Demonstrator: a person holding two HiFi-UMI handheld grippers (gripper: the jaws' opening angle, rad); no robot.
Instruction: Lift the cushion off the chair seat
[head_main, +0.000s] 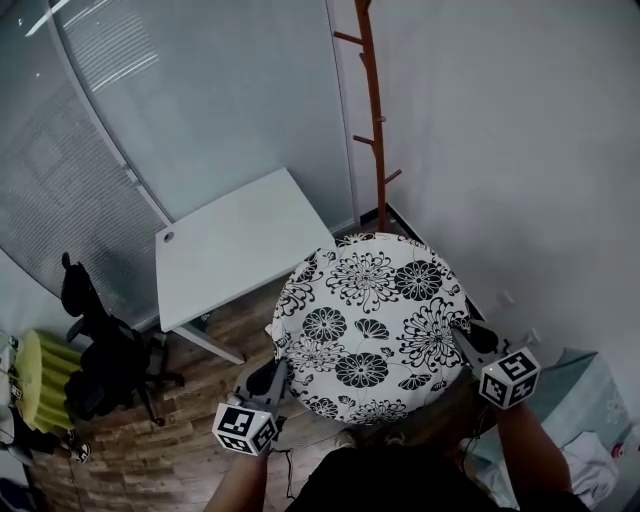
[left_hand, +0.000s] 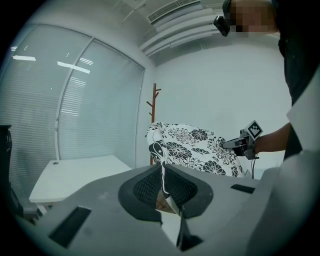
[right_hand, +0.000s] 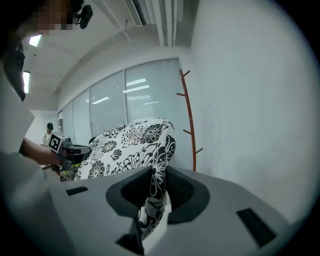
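While both tools grip it, the cushion (head_main: 372, 325) hangs in the air in front of the person, its round black-and-white flowered face turned up toward the head camera.

Left tool (head_main: 275, 375): clamped on the cushion's lower-left rim. In its own view the left tool (left_hand: 164, 187) has its jaws almost together, with only a thin strip of the cover's edge pinched between the pads. The rest of the cushion (left_hand: 192, 147) spreads away beyond the jaws.

Right tool (head_main: 462, 338): clamped on the opposite rim, at the cushion's right side. In its own view the right tool (right_hand: 157, 187) has its jaws a narrow way apart, the gap filled by a thicker fold of the flowered cover. The cushion (right_hand: 130, 145) rises past the jaws.

Each tool shows in the other's view across the cushion: right tool (left_hand: 240, 144), left tool (right_hand: 75, 148).

Surroundings: a white table (head_main: 230, 250) stands below and left of the cushion. A brown coat stand (head_main: 372, 110) stands against the wall behind it. A black office chair (head_main: 105, 350) stands on the wood floor (head_main: 180, 420) at far left. The cushion touches none of these.
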